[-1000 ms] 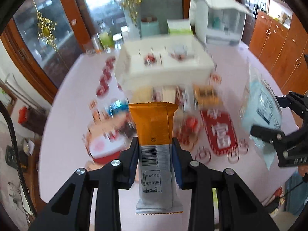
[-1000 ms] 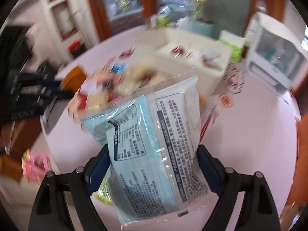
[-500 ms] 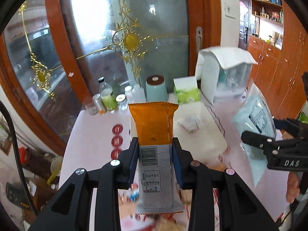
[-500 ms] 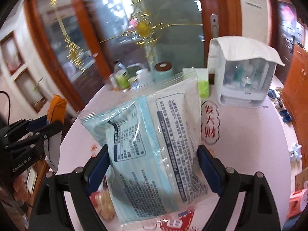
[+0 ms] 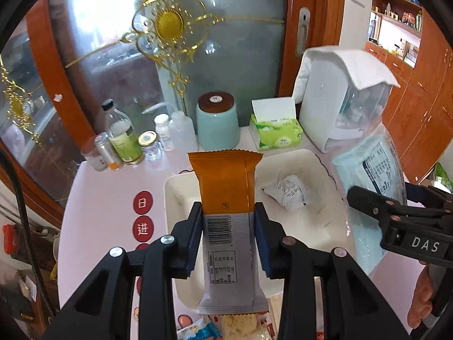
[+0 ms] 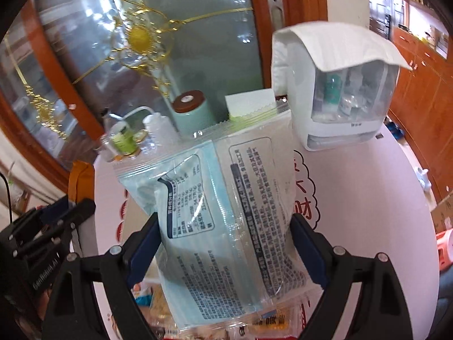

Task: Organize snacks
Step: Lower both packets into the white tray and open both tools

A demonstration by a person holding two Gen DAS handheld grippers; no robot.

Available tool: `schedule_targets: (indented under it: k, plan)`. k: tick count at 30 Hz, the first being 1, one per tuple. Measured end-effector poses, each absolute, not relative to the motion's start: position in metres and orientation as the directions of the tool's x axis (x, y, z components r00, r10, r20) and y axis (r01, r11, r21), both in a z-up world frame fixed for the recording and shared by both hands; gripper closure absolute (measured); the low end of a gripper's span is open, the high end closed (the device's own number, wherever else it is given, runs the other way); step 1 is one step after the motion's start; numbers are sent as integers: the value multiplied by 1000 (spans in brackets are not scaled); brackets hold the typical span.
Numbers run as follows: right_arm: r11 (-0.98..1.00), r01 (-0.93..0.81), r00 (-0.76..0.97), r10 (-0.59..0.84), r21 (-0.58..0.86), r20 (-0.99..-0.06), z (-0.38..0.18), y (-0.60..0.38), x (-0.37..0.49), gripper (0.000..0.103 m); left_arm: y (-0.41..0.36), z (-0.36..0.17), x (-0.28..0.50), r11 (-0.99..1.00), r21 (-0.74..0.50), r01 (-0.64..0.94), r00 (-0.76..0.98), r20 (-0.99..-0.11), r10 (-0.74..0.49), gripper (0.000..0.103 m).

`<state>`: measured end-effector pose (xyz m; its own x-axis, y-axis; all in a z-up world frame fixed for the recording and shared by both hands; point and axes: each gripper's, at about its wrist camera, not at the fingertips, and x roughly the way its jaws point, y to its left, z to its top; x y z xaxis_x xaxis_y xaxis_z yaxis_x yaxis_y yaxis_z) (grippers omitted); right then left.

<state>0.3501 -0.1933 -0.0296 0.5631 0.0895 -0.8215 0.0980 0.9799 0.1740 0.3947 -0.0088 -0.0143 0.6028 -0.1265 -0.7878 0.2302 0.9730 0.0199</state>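
On the pink counter [image 5: 93,187] stands a white tray [image 5: 320,226] with one small white packet [image 5: 291,192] inside. The right gripper [image 6: 223,243] fingers clamp a big pale-blue snack bag [image 6: 223,215] beside the tray. The left gripper [image 5: 228,238] fingers pinch an orange-and-grey snack bar [image 5: 226,198] above the tray.

The orange snack bar [image 5: 226,221] hides the middle of the white bin [image 5: 325,167]. At six o'clock, loose snacks [image 5: 235,325] are cut by the frame edge. The pale-blue packet [image 6: 223,221] covers the tissue box [image 6: 249,104]; its print is too blurred to read.
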Motion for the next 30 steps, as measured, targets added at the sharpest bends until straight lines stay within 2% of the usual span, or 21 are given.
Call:
schedule_targets:
  k: [3, 4, 6, 7, 10, 17, 30]
  plan:
    - [978, 128, 541, 70, 164, -838, -44, -192, 364, 13, -10, -31, 406, 974, 14, 226, 588, -800, -124, 63]
    - [976, 134, 533, 74, 171, -843, -49, -193, 368, 12, -10, -35, 408, 975, 12, 223, 584, -802, -124, 57]
    - [973, 149, 517, 73, 174, -853, -58, -194, 376, 11, -7, -42, 412, 976, 0, 218, 577, -806, -129, 10]
    - [972, 162, 503, 69, 172, -861, -64, -195, 379, 10, -5, -43, 411, 978, -3, 207, 594, -794, -128, 7]
    - [968, 178, 460, 79, 179, -884, -77, -197, 383, 10, 2, -45, 407, 981, 5, 194, 611, -783, -117, 6]
    - [981, 133, 542, 47, 140, -839, -56, -191, 363, 6, 3, -48, 394, 974, 31, 224, 587, -803, -109, 6]
    - [990, 78, 644, 42, 120, -764, -21, -177, 301, 6, 7, -14, 342, 979, 27, 200, 668, -735, -116, 6]
